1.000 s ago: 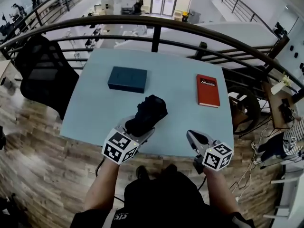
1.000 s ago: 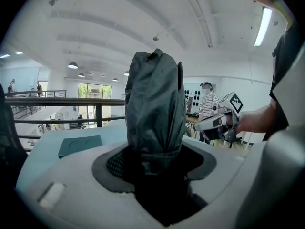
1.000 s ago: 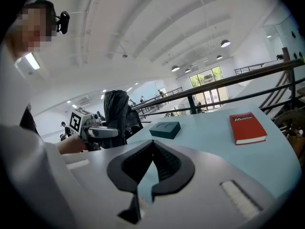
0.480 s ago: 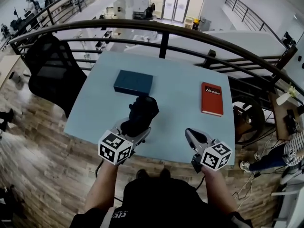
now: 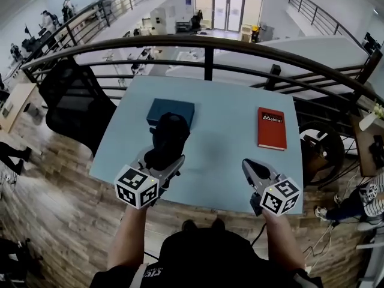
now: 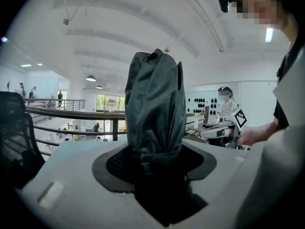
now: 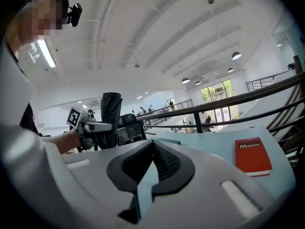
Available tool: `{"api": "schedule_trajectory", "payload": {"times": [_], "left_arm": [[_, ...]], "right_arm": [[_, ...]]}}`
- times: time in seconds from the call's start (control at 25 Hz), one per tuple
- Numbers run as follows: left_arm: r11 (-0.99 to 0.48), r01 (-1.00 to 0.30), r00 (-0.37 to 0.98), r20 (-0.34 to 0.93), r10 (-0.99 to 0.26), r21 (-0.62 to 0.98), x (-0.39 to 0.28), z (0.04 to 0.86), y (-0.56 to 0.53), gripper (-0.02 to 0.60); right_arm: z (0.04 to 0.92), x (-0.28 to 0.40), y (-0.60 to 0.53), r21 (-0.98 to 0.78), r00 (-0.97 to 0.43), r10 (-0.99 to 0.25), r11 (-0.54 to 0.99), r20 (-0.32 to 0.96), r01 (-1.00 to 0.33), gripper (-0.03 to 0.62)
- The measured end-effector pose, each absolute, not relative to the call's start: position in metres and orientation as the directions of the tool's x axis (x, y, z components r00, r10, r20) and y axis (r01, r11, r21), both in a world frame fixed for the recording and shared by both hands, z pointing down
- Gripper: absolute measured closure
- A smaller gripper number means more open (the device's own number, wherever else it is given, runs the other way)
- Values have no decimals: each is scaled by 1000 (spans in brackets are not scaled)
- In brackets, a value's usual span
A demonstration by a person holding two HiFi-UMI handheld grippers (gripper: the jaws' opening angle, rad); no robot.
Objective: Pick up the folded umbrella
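Left gripper view: folded umbrella upright between its jaws

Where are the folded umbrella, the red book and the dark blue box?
folded umbrella [image 5: 167, 138], head view, middle of its black fabric body.
red book [image 5: 271, 128], head view, centre of its cover.
dark blue box [image 5: 180, 107], head view, bare part of its top face.

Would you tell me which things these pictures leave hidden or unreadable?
- Folded umbrella: lower end, left gripper view, buried between the left gripper's jaws.
- Dark box: near edge, head view, behind the umbrella.
- Table: part of near edge, head view, behind the right gripper.
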State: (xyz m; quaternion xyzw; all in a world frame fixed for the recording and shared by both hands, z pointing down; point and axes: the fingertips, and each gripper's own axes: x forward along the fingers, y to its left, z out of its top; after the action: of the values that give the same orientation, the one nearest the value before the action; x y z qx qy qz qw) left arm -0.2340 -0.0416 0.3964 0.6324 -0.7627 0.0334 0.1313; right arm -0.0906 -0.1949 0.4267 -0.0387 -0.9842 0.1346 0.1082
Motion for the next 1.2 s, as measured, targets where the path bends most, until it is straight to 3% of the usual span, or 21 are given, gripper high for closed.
{"api": "schedule_trajectory", "payload": {"times": [0.48, 1.2], "left_arm": [[239, -966, -227, 117, -967, 102, -220, 365, -40, 304], [333, -931, -309, 166, -937, 149, -210, 413, -26, 304]], "right_arm": [[403, -82, -212, -247, -987, 85, 968, 135, 49, 592], [408, -80, -192, -215, -986, 117, 972, 116, 90, 594]]}}
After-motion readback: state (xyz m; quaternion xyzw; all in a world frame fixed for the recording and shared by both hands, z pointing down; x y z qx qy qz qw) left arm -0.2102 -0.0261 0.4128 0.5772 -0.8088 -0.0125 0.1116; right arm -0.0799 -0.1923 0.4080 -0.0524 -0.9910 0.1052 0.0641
